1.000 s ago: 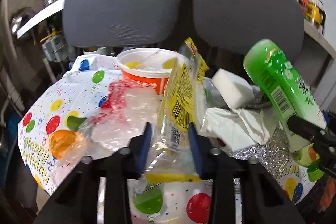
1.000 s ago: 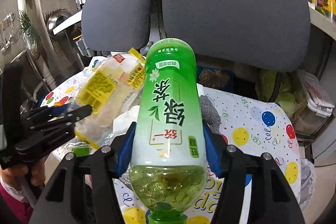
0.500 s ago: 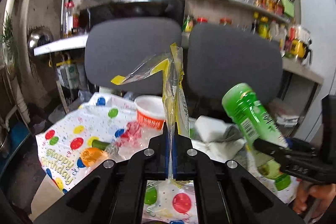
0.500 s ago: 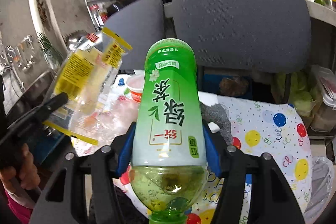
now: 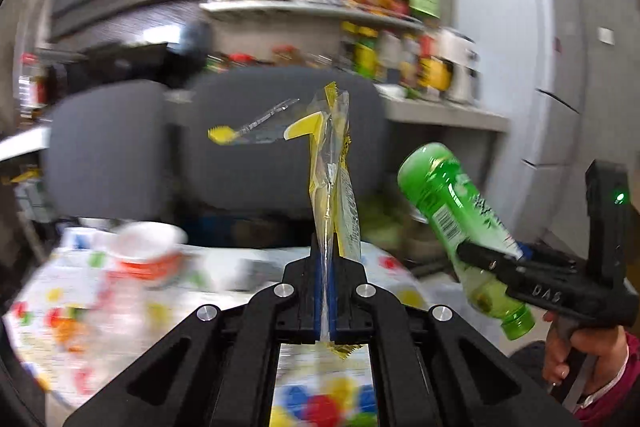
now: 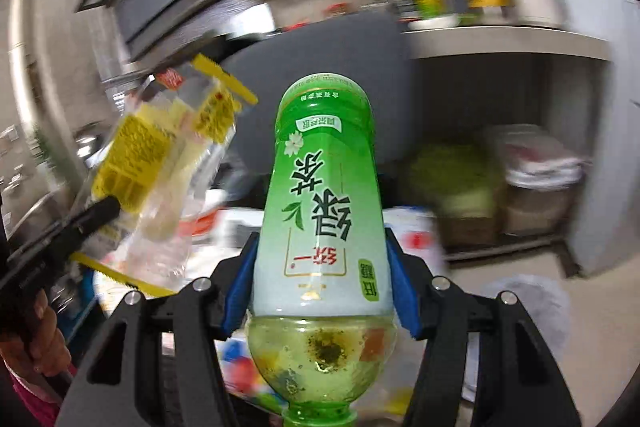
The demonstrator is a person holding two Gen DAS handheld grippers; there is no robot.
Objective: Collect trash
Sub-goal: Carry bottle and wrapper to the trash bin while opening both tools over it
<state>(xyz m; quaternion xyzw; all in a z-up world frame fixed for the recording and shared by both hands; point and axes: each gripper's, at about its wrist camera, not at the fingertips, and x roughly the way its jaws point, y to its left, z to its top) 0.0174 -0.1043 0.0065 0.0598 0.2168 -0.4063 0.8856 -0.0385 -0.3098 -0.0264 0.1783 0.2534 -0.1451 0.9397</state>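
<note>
My left gripper [image 5: 327, 291] is shut on a yellow and clear plastic wrapper [image 5: 334, 183] and holds it upright in the air above the table. The wrapper also shows at the left of the right wrist view [image 6: 160, 163]. My right gripper [image 6: 318, 291] is shut on a green tea bottle [image 6: 320, 211], held cap toward the camera with its base pointing away. The bottle also shows at the right of the left wrist view [image 5: 460, 223], tilted, in the right gripper [image 5: 492, 259].
A table with a party-dot cloth [image 5: 60, 307] lies below, holding an orange and white cup [image 5: 144, 251] and clear plastic scraps. Two grey chair backs [image 5: 256, 147] stand behind it. A shelf of bottles [image 5: 380, 35] and a white fridge [image 5: 520, 67] are at the back right.
Both grippers have risen and swung right, away from the table, still holding the wrapper and the bottle. The left jaws closed on the wrapper at the start. The views are motion-blurred now.
</note>
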